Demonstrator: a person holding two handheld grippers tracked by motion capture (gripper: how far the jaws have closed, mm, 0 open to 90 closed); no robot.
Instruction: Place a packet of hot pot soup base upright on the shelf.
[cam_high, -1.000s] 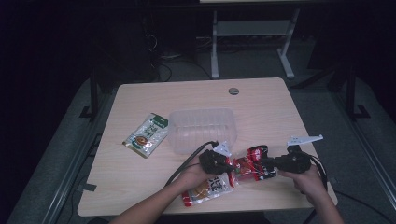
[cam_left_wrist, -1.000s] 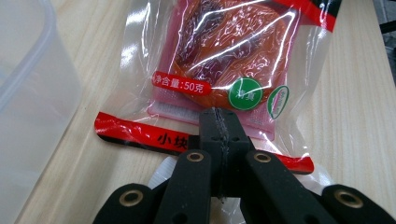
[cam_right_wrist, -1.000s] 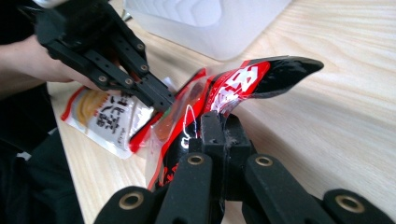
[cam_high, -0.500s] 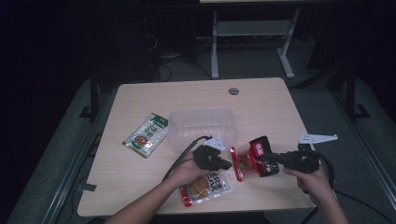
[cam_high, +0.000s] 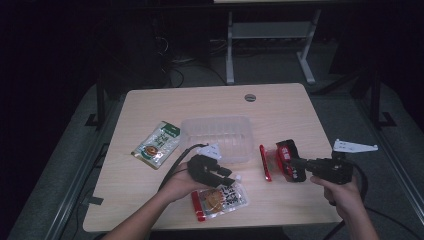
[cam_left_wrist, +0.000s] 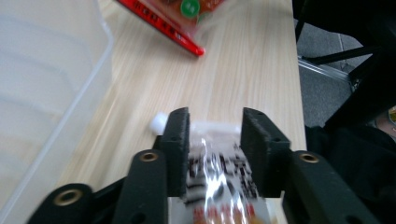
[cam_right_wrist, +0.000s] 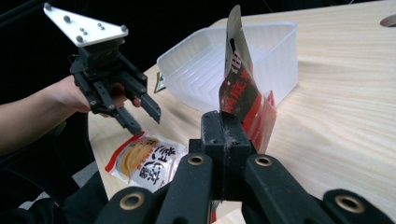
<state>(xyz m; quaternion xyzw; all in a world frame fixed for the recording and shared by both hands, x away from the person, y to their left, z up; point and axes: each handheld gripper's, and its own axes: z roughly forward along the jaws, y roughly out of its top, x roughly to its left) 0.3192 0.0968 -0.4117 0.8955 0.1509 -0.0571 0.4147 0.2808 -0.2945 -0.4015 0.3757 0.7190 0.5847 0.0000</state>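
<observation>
Red packet (cam_right_wrist: 243, 100) pinched edge-on in right gripper (cam_right_wrist: 229, 128), clear of table (cam_right_wrist: 355, 84).

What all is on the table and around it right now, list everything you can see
red snack packet: 1, red and black, held off the table at right, clamped in the right gripper
orange snack packet: 1, clear with red edge, near front edge under the left gripper
green snack packet: 1, green and white, left of the tub
plastic tub: 1, clear, mid-table
table: 1, light wood, grommet hole near far edge
white frame: 1, on the floor beyond the table
left gripper: 1, black, jaws just opening, over the orange packet
right gripper: 1, black, shut on the red packet
</observation>
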